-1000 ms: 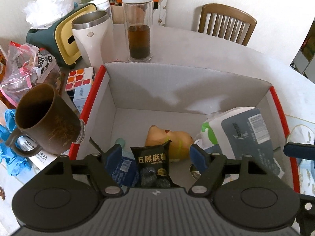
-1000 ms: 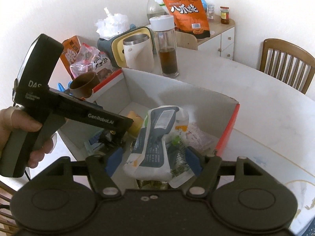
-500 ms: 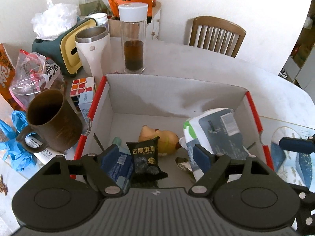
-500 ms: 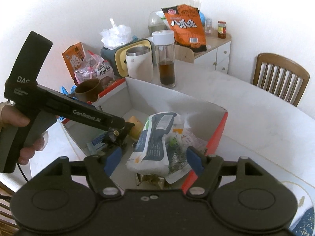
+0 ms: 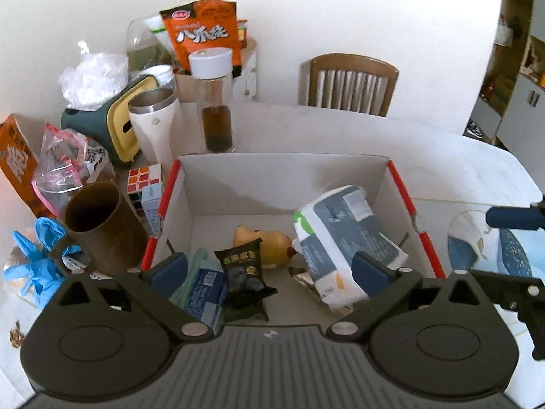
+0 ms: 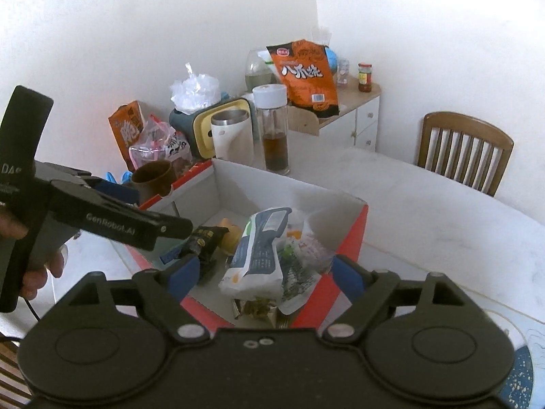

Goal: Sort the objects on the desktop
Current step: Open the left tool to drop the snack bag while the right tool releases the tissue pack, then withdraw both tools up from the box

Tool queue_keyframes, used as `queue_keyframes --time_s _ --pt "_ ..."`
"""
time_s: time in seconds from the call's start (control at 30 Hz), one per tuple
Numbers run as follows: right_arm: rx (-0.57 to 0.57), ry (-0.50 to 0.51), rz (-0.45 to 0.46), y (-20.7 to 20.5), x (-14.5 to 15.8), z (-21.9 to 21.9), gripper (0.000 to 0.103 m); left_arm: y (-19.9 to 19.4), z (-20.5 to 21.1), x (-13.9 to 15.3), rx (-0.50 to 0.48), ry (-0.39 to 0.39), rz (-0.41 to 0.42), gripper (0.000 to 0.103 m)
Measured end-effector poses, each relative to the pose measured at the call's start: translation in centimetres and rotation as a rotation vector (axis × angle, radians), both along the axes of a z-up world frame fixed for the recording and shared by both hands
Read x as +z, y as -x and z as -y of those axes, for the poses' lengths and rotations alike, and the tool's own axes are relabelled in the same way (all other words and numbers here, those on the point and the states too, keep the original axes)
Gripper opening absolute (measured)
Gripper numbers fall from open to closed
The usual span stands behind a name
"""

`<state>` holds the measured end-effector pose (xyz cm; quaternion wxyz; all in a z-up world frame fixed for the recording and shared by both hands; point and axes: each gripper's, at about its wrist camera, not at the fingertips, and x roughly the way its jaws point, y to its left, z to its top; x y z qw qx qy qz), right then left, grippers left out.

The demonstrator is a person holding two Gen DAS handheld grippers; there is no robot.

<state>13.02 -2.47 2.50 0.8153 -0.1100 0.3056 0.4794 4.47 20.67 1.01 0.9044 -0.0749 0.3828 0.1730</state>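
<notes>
White cardboard box (image 5: 282, 177) with red edges, open-topped, centre frame. Inside: black snack packet (image 5: 243, 267) lower centre, blue packet (image 5: 204, 293) touching its left side, yellow duck toy (image 5: 269, 248) just behind. Grey-white pouch (image 5: 344, 238) lies tilted at right.

1. This is a home dining room: a white dining table (image 5: 391, 143) fills the view, with a slatted wooden chair (image 5: 352, 83) pushed in at 12 o'clock.
2. A white cabinet (image 6: 354, 119) against the wall carries an orange snack bag (image 6: 303, 75) and a condiment jar (image 6: 364, 77).
3. Household clutter crowds 10 o'clock: a tissue box (image 5: 115, 126), a white thermos cup (image 5: 156, 122), a glass tea bottle (image 5: 214, 102) and a brown mug (image 5: 105, 228).
</notes>
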Motion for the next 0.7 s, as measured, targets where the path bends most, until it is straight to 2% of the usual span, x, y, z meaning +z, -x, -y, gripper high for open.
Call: queue_keyframes --time_s 0.3,0.7 --pt "-0.012 0.001 0.047 1.8 -0.5 1.6 0.086 2.0 2.3 0.2 -0.023 -0.040 0.035 0.103" --pt "-0.062 0.002 0.025 2.0 -1.6 3.1 0.087 3.6 4.6 -0.4 -0.035 -0.080 0.047 0.103"
